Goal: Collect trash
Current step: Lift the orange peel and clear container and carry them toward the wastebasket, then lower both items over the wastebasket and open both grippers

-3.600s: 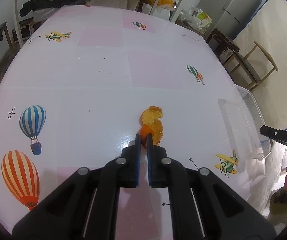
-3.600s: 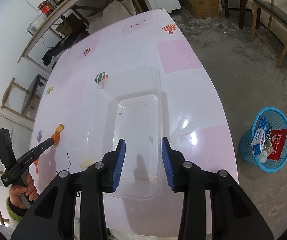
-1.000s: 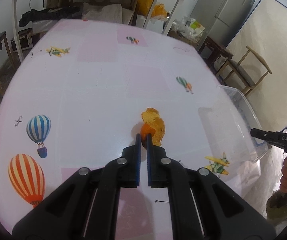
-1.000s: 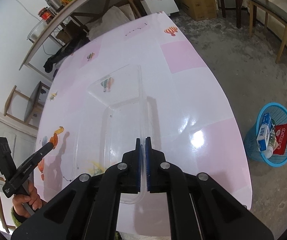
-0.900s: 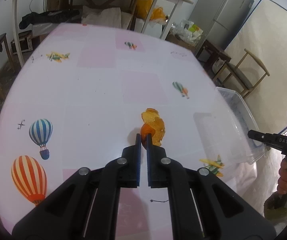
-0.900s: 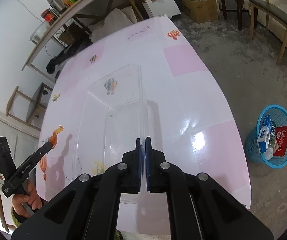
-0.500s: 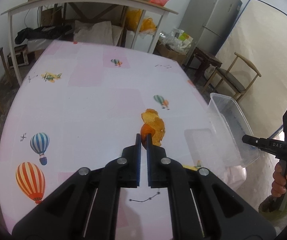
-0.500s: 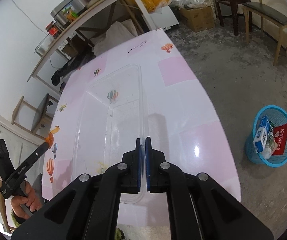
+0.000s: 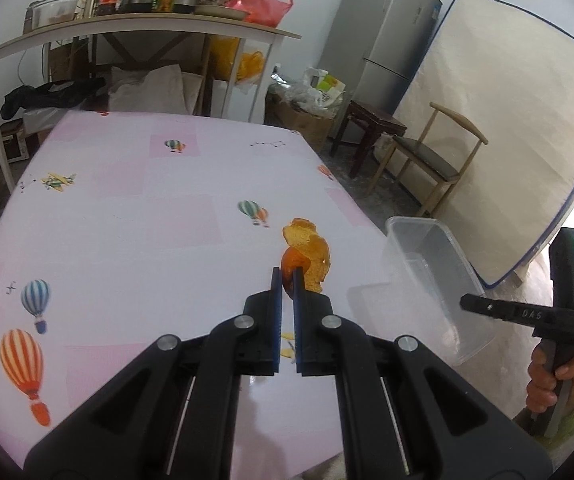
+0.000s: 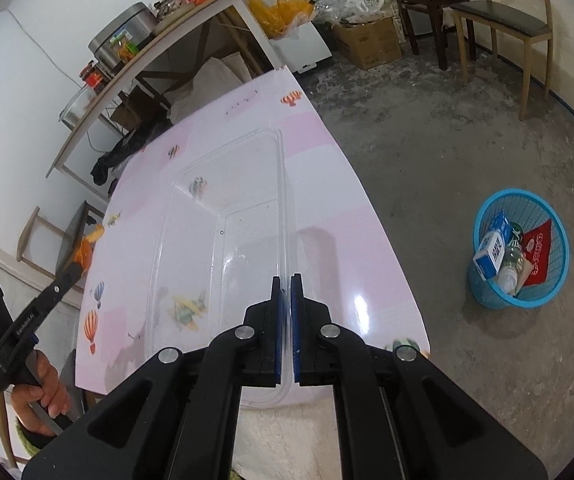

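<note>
Both claws higher now — peel [image 9: 307, 252], bin [image 10: 223, 248].

A pink tablecloth printed with balloons and planes covers the table [image 9: 127, 240]. Upper left stands a white shelf table [image 9: 135, 26] loaded with jars and a cooker. Upper right, a grey fridge [image 9: 379, 36] and a leaning mattress [image 9: 499, 128] flank a wooden chair [image 9: 427, 160]. The bare concrete floor [image 10: 427, 152] looks gritty.

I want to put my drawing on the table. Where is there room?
Nearly the whole pink table is bare, from the printed balloons at its left edge to the far end. The one busy spot is the right edge, where the right gripper holds the clear bin.
</note>
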A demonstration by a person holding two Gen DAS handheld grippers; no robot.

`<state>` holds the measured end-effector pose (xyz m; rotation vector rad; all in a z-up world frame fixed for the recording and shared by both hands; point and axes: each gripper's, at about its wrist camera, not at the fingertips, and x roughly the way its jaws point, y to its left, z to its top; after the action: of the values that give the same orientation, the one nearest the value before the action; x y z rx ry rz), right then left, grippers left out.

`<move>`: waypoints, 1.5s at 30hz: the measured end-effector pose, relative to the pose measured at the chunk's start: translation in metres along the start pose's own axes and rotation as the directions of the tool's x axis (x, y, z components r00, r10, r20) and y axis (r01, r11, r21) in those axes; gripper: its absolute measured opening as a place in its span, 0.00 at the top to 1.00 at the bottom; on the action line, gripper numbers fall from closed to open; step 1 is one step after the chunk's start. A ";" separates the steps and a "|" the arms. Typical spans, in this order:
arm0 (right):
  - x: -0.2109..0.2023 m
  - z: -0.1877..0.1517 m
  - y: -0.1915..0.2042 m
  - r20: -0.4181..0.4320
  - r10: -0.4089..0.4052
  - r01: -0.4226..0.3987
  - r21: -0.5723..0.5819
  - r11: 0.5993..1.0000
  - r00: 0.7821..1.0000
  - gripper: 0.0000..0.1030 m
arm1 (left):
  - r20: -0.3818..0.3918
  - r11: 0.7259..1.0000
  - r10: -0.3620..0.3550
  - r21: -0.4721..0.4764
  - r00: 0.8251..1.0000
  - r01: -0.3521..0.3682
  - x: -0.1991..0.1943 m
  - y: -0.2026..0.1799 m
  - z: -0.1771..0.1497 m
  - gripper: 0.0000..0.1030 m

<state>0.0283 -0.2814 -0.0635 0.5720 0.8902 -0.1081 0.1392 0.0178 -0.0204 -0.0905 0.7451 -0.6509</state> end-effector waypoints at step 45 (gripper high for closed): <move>-0.084 -0.040 -0.178 0.185 -0.127 0.064 0.314 0.947 0.974 0.96 | -0.070 0.944 -0.206 0.250 0.976 0.217 0.065 -0.186 0.028 0.97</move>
<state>-0.1104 -0.4237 -0.0954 0.7922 0.7046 -0.3925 0.0973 -0.1728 0.0167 0.0830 0.6919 -0.9527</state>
